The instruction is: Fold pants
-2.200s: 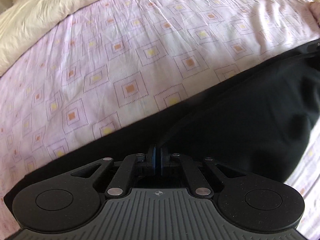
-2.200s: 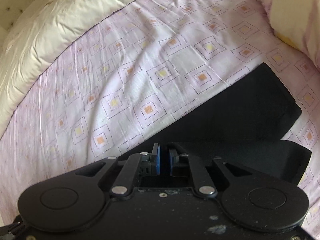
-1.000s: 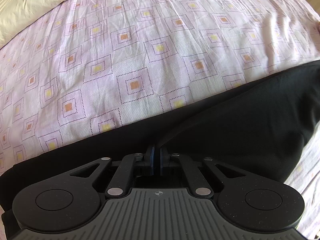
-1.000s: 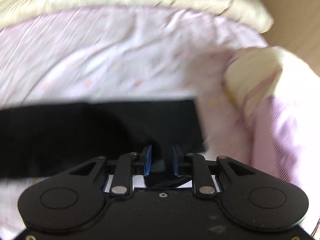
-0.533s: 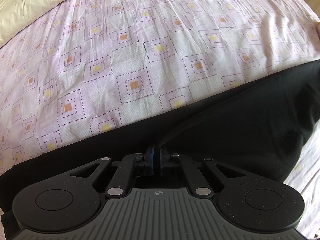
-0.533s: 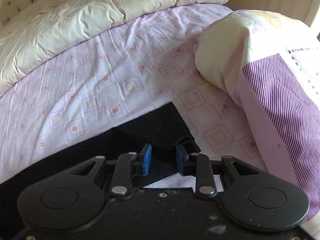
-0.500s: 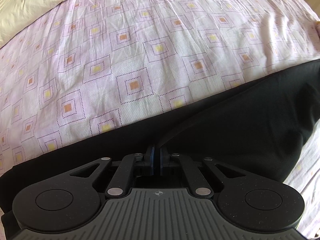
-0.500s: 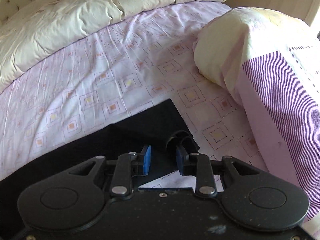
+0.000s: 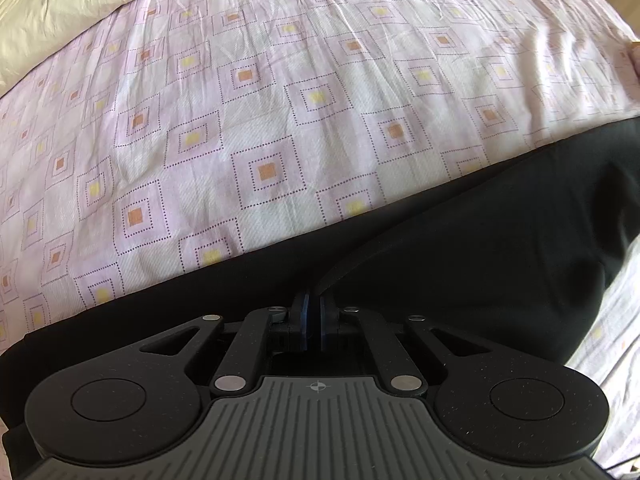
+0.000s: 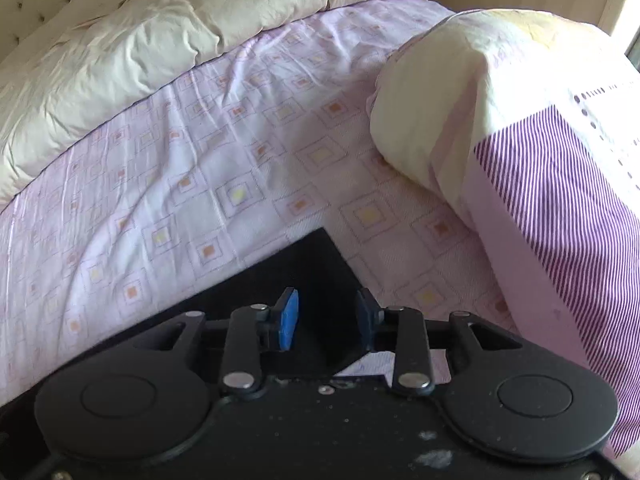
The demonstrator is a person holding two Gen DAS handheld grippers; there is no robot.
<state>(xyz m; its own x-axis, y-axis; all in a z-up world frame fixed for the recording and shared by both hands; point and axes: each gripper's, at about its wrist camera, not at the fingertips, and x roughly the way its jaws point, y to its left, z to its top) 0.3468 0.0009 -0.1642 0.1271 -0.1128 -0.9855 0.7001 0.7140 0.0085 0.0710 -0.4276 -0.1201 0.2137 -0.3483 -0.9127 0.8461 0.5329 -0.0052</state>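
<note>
Left wrist view, nearest item: we record the left gripper (image 9: 313,312) at lower centre of the frame, its two blue-faced fingers pressed together on a raised fold of the black pants (image 9: 460,264). The fold rises from the pinch toward the right, and the cloth spreads in a dark band from the lower left edge to the right edge of the frame. Beyond it we list the bedsheet (image 9: 264,120), pale pink with dotted squares holding orange or yellow centres, filling the middle and upper frame. At the upper left corner we note a cream duvet (image 9: 52,12).

Right wrist view, nearest item: we record the right gripper (image 10: 326,320) at lower centre, its fingers standing apart with nothing between the blue pads (image 10: 289,322). Directly under and ahead of them lies a squared end of the pants (image 10: 304,272), flat on the bedsheet (image 10: 200,184), one corner pointing toward frame centre. A small patch of sheet shows just right of that end, below the right finger. To the right we list a pillow (image 10: 520,140), cream at its near end with purple stripes toward the right edge. Farthest, along the upper left, the duvet (image 10: 160,32) lies bunched.
</note>
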